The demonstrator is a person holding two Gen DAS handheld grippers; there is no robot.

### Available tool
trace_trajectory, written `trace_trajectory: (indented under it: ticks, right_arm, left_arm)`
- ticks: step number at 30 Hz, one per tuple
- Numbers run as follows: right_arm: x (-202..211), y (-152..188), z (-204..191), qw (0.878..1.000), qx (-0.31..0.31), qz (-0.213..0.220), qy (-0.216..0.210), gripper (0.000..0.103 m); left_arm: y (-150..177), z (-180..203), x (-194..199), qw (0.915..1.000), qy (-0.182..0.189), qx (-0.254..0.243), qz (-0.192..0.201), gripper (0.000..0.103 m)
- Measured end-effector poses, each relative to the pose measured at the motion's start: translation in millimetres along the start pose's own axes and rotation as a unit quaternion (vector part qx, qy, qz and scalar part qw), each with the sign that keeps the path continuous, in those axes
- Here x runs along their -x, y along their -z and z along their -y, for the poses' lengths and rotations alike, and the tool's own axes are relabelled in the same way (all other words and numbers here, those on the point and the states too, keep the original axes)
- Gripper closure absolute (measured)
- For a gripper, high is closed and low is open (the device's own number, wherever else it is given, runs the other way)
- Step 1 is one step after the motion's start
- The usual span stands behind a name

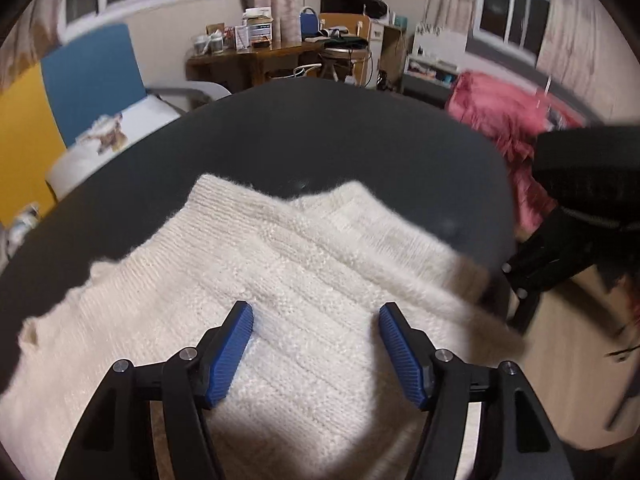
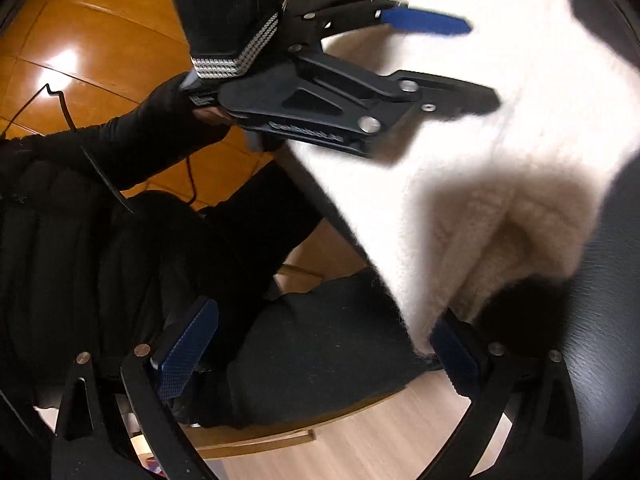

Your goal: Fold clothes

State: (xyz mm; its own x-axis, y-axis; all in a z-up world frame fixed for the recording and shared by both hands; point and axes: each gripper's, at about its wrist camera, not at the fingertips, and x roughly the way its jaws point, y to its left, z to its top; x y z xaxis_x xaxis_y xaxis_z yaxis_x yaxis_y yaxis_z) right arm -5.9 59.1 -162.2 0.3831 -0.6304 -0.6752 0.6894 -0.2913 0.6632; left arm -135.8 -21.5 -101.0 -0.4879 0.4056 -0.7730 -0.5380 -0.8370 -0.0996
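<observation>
A white knit sweater (image 1: 304,264) lies on a dark round table (image 1: 340,136), folded, with its near part hanging over the table's edge. My left gripper (image 1: 316,310) hovers open just above the sweater's middle, nothing between its blue pads (image 1: 234,350). The right wrist view shows the left gripper (image 2: 480,62) from the side, low over the sweater (image 2: 520,112). My right gripper (image 2: 324,316) is wide open at the table's edge. The sweater's hanging corner (image 2: 420,332) rests against its right pad (image 2: 456,360), and the left pad is clear of the cloth.
The person's black sleeve (image 2: 132,140) and dark-clothed legs (image 2: 320,352) fill the space under the table's near edge. A pink blanket (image 1: 504,116) lies to the right, a cluttered wooden desk (image 1: 256,56) stands behind, and a blue and yellow panel (image 1: 80,76) is at the left. The floor (image 2: 80,40) is wood.
</observation>
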Motion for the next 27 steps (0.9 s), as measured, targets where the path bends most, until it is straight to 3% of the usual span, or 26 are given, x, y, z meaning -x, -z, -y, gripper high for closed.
trace_trajectory:
  ticks: [2,4,7,10,12,14,17,21,25,27]
  right_arm:
    - [14,4,-10,0.999,0.003,0.023,0.042,0.001]
    - [32,4,-20,0.995,0.002,0.072,0.073,0.001]
    - [46,-9,-32,0.981,0.011,0.16,0.107,0.0]
    - [35,-29,-22,0.971,-0.003,0.201,0.128,0.0]
    - [18,-33,-4,0.971,-0.032,0.19,0.142,0.0]
    - [6,-31,12,0.969,-0.054,0.18,0.163,0.0]
    - [16,-25,11,0.966,-0.072,0.202,0.148,0.0]
    - [30,-42,-3,0.952,-0.056,0.224,0.203,0.0]
    - [25,-74,-11,0.944,-0.017,0.23,0.236,0.0]
    - [19,-82,2,0.946,-0.022,0.207,0.246,0.0]
  left_arm:
    - [-4,-15,13,0.9989,0.026,0.033,0.02,0.036]
    - [-8,-32,22,0.9963,0.034,0.067,0.042,0.036]
    - [-14,-57,23,0.9919,0.03,0.111,0.053,0.036]
    - [-13,-69,14,0.9919,-0.001,0.123,0.035,0.036]
    - [-4,-69,-12,0.9936,-0.041,0.101,-0.03,0.035]
    - [-1,-68,-10,0.9941,-0.045,0.098,-0.013,0.034]
    - [-11,-78,-3,0.9922,-0.002,0.125,-0.002,0.036]
    - [-31,-97,-2,0.9895,0.01,0.143,0.019,0.036]
    - [-35,-122,-33,0.9814,0.007,0.189,-0.032,0.037]
    - [-35,-120,-37,0.9839,-0.004,0.177,-0.019,0.036]
